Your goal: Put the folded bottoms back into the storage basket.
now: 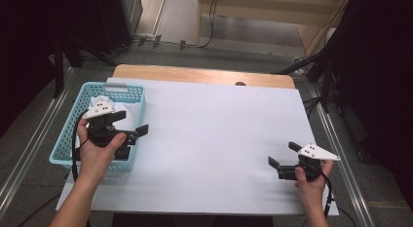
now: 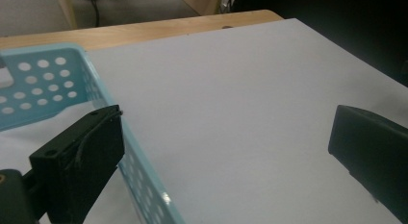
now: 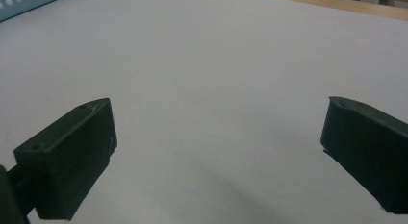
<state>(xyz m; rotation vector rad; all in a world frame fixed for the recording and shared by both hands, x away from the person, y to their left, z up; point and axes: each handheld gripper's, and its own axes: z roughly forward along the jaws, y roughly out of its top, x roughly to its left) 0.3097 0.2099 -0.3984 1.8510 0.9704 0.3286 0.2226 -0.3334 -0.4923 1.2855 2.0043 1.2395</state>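
Observation:
A light blue perforated basket (image 1: 66, 132) stands at the table's left side with white cloth (image 1: 102, 100) inside. My left gripper (image 1: 131, 122) hovers over the basket's right wall, pointing right, open and holding nothing. In the left gripper view one jaw is above the basket (image 2: 43, 84) and its white cloth (image 2: 19, 137), and the other is above the table, with the left gripper (image 2: 226, 128) wide apart. My right gripper (image 1: 284, 154) rests near the front right of the table, pointing left, open. In the right gripper view the right gripper (image 3: 219, 123) has only the white surface between its jaws.
A white sheet (image 1: 214, 124) covers most of the table, and a wooden strip (image 1: 195, 74) shows along the far edge. Dark stands and cables sit on the floor beyond the table. The basket's corner (image 3: 19, 4) appears far off.

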